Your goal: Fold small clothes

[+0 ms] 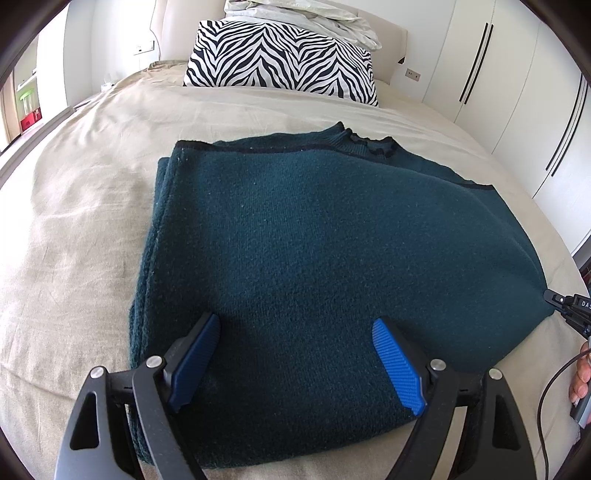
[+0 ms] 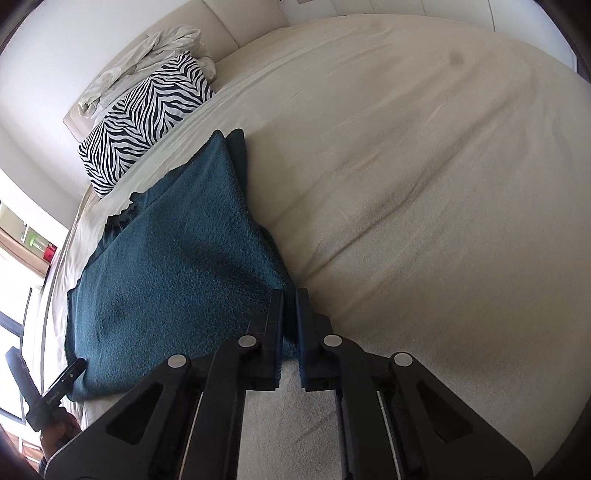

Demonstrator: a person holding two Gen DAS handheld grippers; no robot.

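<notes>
A dark teal knitted sweater (image 1: 314, 240) lies folded flat on the beige bed sheet (image 1: 74, 221), its collar at the far side. My left gripper (image 1: 295, 325) hovers open over the sweater's near edge, blue pads wide apart and nothing between them. My right gripper (image 2: 290, 295) is shut on the sweater (image 2: 177, 258) at its near right corner, with teal fabric pinched between the black fingers. In the left wrist view the right gripper (image 1: 552, 297) shows at that same corner.
A zebra-print pillow (image 1: 280, 59) leans on the headboard with crumpled white bedding (image 1: 306, 14) behind it. White wardrobe doors (image 1: 498, 74) stand right of the bed. Bare sheet (image 2: 424, 184) spreads beside the sweater. A person's hand (image 1: 581, 373) and a cable (image 1: 543, 406) are at the right edge.
</notes>
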